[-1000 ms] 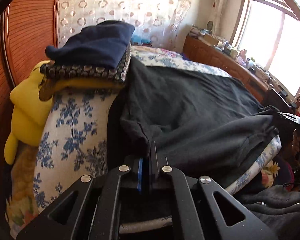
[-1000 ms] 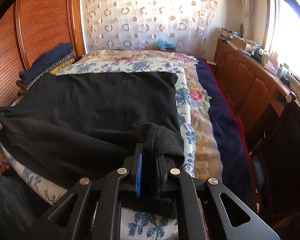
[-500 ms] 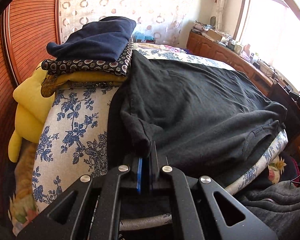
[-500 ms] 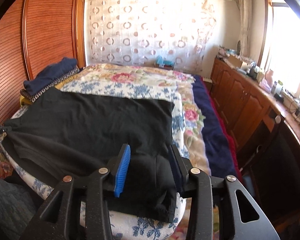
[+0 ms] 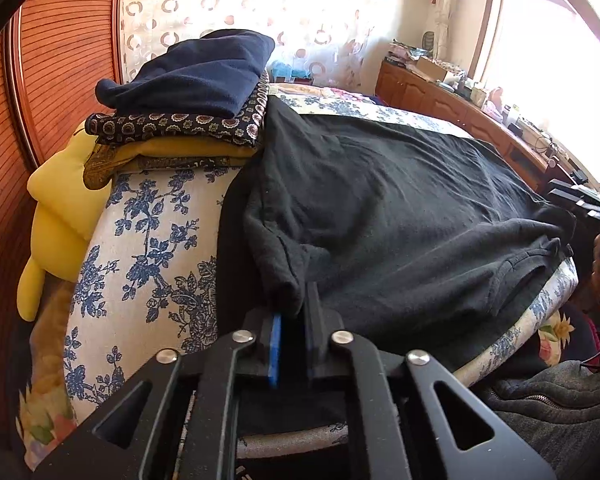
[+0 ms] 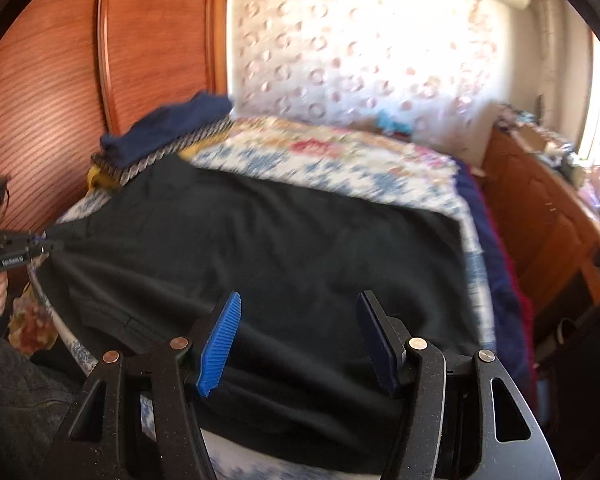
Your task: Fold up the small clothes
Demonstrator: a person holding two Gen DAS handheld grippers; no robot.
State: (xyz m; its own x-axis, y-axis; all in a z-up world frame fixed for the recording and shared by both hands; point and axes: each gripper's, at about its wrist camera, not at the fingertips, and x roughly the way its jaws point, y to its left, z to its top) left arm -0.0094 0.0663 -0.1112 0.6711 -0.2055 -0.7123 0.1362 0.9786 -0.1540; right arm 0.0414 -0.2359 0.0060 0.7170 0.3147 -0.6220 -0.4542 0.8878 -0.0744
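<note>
The black shirt lies spread over the bed, on its blue-flowered cover. The left gripper is clamped on a bunched corner of the shirt at the near left edge; the cloth hides its fingertips. The right gripper stands with jaws wide apart above the shirt's near edge, holding nothing. The right wrist view is blurred, so whether its pads touch the cloth cannot be told. A stack of folded clothes rests at the shirt's far left corner, partly over a yellow cushion. A grey jacket is cut off at the lower right.
</note>
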